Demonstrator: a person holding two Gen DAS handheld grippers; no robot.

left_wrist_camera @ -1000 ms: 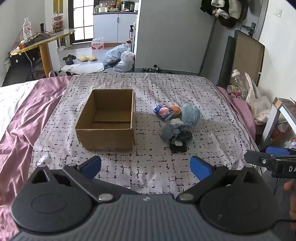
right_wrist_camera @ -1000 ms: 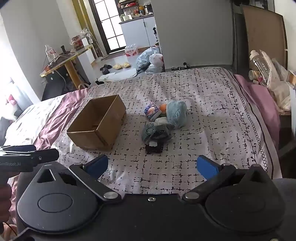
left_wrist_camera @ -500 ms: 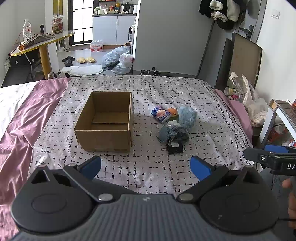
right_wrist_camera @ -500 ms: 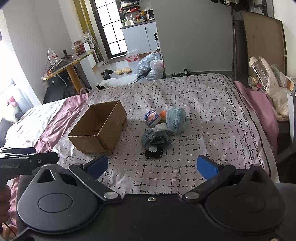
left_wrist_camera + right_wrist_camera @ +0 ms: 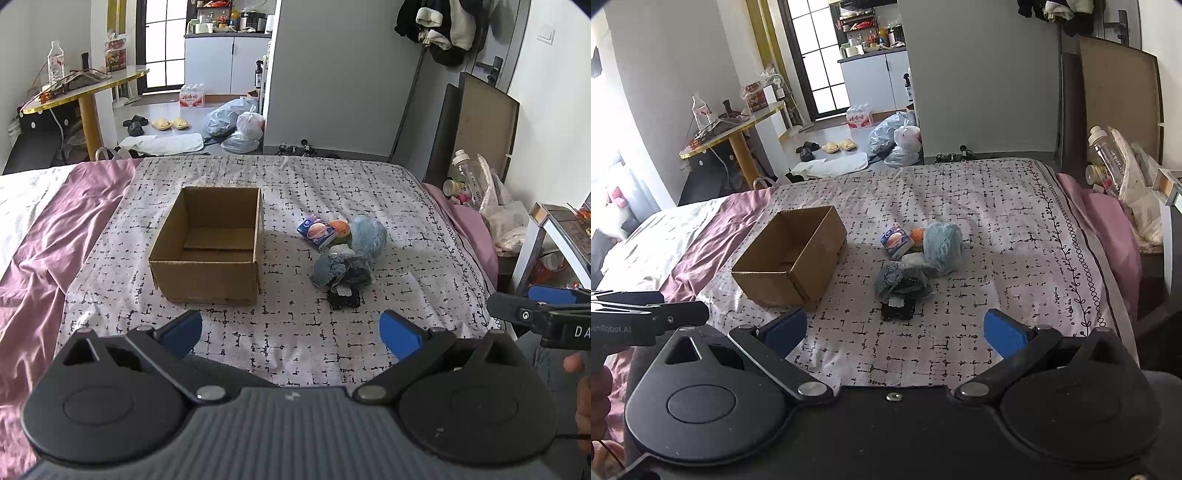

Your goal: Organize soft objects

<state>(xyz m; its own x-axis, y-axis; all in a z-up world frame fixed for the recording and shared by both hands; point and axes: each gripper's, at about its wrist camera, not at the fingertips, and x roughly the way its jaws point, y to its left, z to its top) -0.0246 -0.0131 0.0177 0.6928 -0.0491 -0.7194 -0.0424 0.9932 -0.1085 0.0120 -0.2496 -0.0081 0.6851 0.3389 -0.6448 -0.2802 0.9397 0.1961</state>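
An open, empty cardboard box (image 5: 210, 245) (image 5: 790, 256) sits on the patterned bedspread. To its right lies a pile of soft things: a tissue pack (image 5: 317, 232) (image 5: 897, 240), an orange toy (image 5: 340, 227), a fluffy light-blue item (image 5: 367, 236) (image 5: 942, 245), a grey-blue bundle (image 5: 340, 269) (image 5: 903, 278) and a small black item (image 5: 344, 298) (image 5: 898, 309). My left gripper (image 5: 291, 328) is open and empty, held back over the bed's near edge. My right gripper (image 5: 895, 330) is open and empty, also short of the pile.
The bed (image 5: 332, 184) has a pink sheet (image 5: 33, 258) at the left. A cluttered bedside stand (image 5: 554, 236) and bottle (image 5: 1108, 155) are at the right. Beyond the bed are bags (image 5: 240, 125), slippers and a yellow table (image 5: 85, 85).
Both grippers have pulled back and risen a little, so the box and pile look smaller and farther. Nothing on the bed has moved.
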